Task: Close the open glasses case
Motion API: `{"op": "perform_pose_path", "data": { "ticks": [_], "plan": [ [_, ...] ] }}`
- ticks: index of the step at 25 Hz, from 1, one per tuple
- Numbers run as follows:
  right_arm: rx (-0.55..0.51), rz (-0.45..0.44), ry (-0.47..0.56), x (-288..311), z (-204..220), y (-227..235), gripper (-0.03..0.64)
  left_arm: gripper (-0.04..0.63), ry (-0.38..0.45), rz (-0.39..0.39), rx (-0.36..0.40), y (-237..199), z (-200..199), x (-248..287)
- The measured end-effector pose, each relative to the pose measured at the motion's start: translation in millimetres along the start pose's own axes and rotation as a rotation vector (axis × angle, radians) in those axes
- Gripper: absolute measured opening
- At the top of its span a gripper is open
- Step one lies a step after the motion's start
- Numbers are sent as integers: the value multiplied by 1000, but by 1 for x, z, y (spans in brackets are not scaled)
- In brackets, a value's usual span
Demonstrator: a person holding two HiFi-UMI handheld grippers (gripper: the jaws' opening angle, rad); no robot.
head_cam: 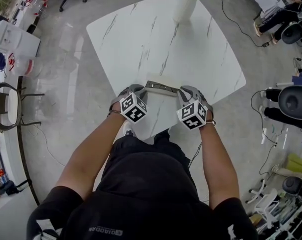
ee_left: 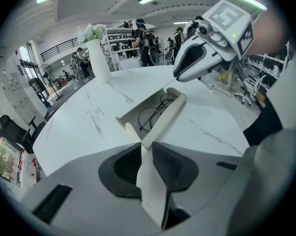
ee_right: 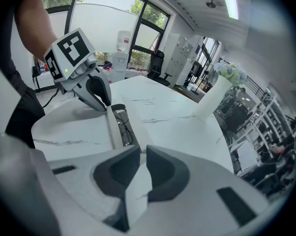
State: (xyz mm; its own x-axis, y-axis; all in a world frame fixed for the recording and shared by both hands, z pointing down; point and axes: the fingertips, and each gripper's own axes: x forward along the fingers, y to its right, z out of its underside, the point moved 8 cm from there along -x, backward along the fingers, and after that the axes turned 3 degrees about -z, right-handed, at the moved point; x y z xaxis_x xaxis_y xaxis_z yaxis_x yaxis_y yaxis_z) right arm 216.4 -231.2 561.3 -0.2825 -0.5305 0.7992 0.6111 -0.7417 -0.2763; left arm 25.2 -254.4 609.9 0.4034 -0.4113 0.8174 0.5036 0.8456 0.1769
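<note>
– Left gripper (ee_left: 147, 156), state?
– Jaws together, clamped on one end of the white lid (ee_left: 165, 117) of the case (head_cam: 161, 87). Lid is half raised.
– Right gripper (ee_right: 140, 168)?
– Same entry: pinched shut on the lid's other end. Each gripper shows in the other's view, at upper right and upper left.
– Case, location?
– Lower centre of the head view, lying across the near edge of the table (head_cam: 191, 49), between the two grippers. Tray is open, with glasses (ee_left: 155, 109) lying inside.
– Other stock?
– One vase (head_cam: 185, 6) with flowers, at the top of the head view and well apart from the case.
– Hazards, as judged?
– Item one: uneven travel. If one gripper folds its end down ahead of the other, the thin lid probably twists and misses its seat.
– Item two: the glasses. Should any part sit above the tray wall, the lid would likely land on it and stay ajar, or press the frame.
– Item three: the table edge. The case sits close to it, so a pull toward the person could drag the tray off.
– Item four: grip. Only thin flap lies between the pads, so a sharp fold may slip it free at one end.
</note>
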Motion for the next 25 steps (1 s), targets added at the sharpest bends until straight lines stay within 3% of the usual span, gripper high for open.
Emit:
{"op": "perform_pose_path", "data": {
  "ticks": [25],
  "plan": [
    [8, -39, -37, 4, 16, -28, 43, 58, -10, -2, 9, 1, 4, 2]
  ]
}}
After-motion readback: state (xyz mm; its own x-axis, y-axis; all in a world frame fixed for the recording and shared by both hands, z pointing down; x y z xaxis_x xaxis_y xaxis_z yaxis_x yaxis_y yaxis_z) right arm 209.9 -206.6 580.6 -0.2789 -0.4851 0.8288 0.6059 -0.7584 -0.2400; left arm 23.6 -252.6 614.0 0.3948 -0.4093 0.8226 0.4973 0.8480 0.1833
